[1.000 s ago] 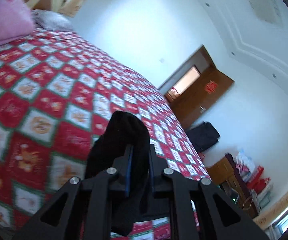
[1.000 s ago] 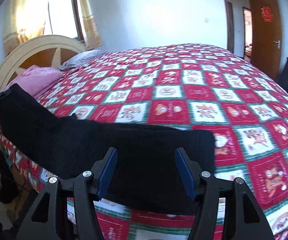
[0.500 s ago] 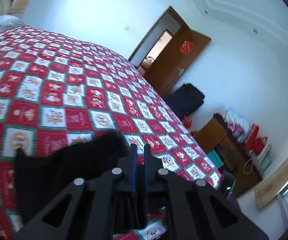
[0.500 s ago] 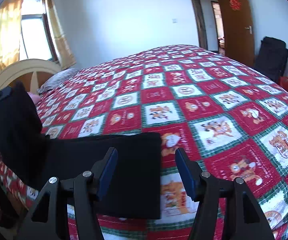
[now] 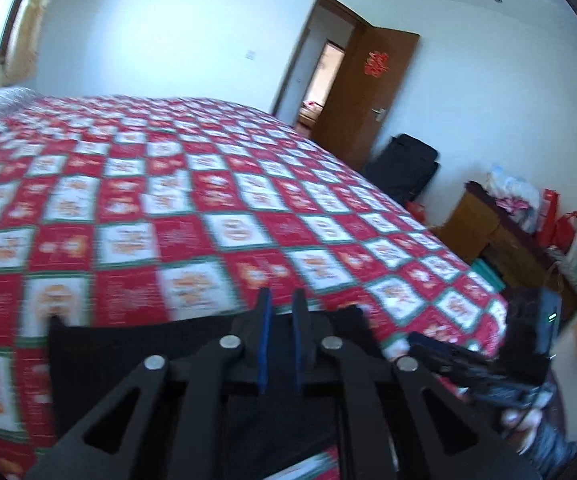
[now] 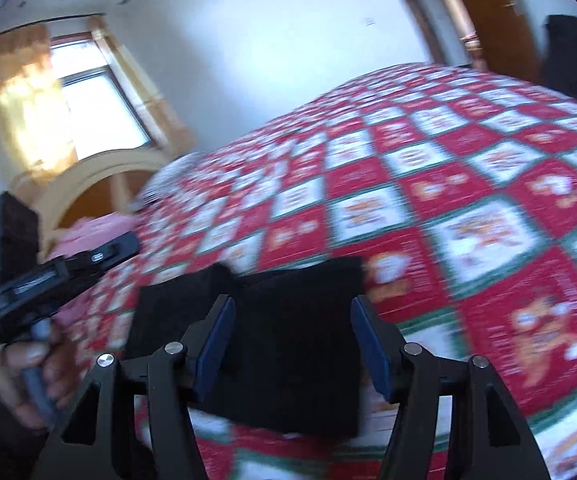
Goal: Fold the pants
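Note:
The black pants lie folded into a short rectangle on the red patchwork bedspread near the bed's front edge; they also show in the left wrist view. My left gripper hovers over the pants with its jaws a narrow gap apart; black cloth shows in the gap and I cannot tell if it is held. My right gripper is open and empty above the folded pants. The left gripper's body and hand show at the left of the right wrist view.
The bed fills most of both views. A headboard and pink pillow are at its head. A brown door, black suitcase and a wooden dresser with bags stand beyond the foot.
My left gripper carried the pants' end across and down onto the rest, shortening the fold, and its jaws have parted slightly. My right gripper stayed open over the pants. Both views swung right.

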The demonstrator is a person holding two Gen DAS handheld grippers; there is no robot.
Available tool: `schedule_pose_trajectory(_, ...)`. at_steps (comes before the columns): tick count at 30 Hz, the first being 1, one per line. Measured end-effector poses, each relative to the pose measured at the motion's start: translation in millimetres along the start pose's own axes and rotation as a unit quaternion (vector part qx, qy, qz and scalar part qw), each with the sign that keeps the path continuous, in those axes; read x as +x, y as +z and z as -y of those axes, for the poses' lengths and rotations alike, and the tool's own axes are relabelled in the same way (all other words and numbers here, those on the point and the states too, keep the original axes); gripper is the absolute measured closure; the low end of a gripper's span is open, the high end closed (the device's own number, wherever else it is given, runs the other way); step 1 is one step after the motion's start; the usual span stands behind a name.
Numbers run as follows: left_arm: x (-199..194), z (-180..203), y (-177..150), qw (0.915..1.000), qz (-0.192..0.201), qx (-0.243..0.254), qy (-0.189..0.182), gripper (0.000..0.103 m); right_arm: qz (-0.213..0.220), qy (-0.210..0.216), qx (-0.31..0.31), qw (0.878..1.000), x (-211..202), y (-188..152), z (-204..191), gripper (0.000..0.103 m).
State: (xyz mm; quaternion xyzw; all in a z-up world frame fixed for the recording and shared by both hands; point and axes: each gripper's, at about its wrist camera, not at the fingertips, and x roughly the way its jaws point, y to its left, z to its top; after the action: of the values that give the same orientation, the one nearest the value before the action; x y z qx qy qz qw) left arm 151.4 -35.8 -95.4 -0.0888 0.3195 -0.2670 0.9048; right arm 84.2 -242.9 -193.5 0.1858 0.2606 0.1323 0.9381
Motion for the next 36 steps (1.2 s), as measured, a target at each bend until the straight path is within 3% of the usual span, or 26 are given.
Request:
schedule_pose_trajectory(1,-8.3,-13.3,-4.0,0.9998,0.003,0.0,0.021,0.068,-0.009,0.013,-0.003,1.0,4.0,-1.5,-8.2,0.035)
schedule_pose_trajectory(2,-16.3,-27.7,-8.9,0.9989,0.009,-0.002,0.047,0.042,-0.016,0.021,-0.006,1.0,7.8,-2.7,-14.4,0.035)
schedule_pose_trajectory(3,-18.7,-36.9,-12.2,0.998,0.015,-0.006,0.061,0.025,-0.029,0.024,-0.012,0.999,15.1,-3.8,-24.0,0.034)
schedule_pose_trajectory(4,-26.5,-53.2,-18.0,0.9963,0.024,-0.017,0.08,0.023,-0.038,0.021,-0.02,0.999,21.1,-5.5,-32.2,0.034)
schedule_pose_trajectory(9,-32.1,-107.8,-39.0,0.9912,0.018,-0.075,0.107,0.022,-0.1,-0.003,-0.029,0.995,63.6,-9.1,-50.5,0.034)
schedule_pose_trajectory(12,-24.1,-123.8,-53.3,0.9896,0.006,-0.098,0.105,0.022,-0.139,-0.014,-0.017,0.99,93.8,-12.6,-49.8,0.035)
schedule_pose_trajectory(14,-16.6,-129.9,-60.1,0.9895,-0.003,-0.106,0.099,0.022,-0.143,-0.027,-0.027,0.989,103.7,-13.8,-53.4,0.035)
schedule_pose_trajectory(15,-13.7,-133.6,-63.8,0.9892,-0.007,-0.11,0.096,0.022,-0.148,-0.028,-0.041,0.988,106.3,-13.4,-59.5,0.046)
schedule_pose_trajectory(16,-10.5,-136.1,-66.7,0.9885,-0.013,-0.116,0.096,0.022,-0.154,-0.026,-0.048,0.987,107.4,-13.5,-64.1,0.067)
schedule_pose_trajectory(17,-8.3,-137.7,-69.0,0.9882,-0.016,-0.121,0.093,0.022,-0.158,-0.014,-0.049,0.986,105.6,-13.8,-68.0,0.077)
schedule_pose_trajectory(21,-4.9,-134.1,-69.8,0.9891,-0.017,-0.119,0.085,0.022,-0.137,-0.011,-0.089,0.986,91.2,-9.4,-86.0,0.083)
schedule_pose_trajectory(26,-6.9,-120.2,-59.4,0.9919,-0.008,-0.095,0.084,0.022,-0.085,-0.007,-0.099,0.991,52.1,10.6,-92.2,0.084)
schedule_pose_trajectory(30,-0.7,-111.4,-53.8,0.9927,-0.008,-0.083,0.087,0.015,-0.07,-0.031,-0.086,0.993,29.0,22.0,-70.0,0.084)
schedule_pose_trajectory(36,20.5,-101.8,-58.5,0.9927,-0.029,-0.062,0.099,0.015,-0.08,-0.081,-0.029,0.993,20.5,9.1,-7.1,0.084)
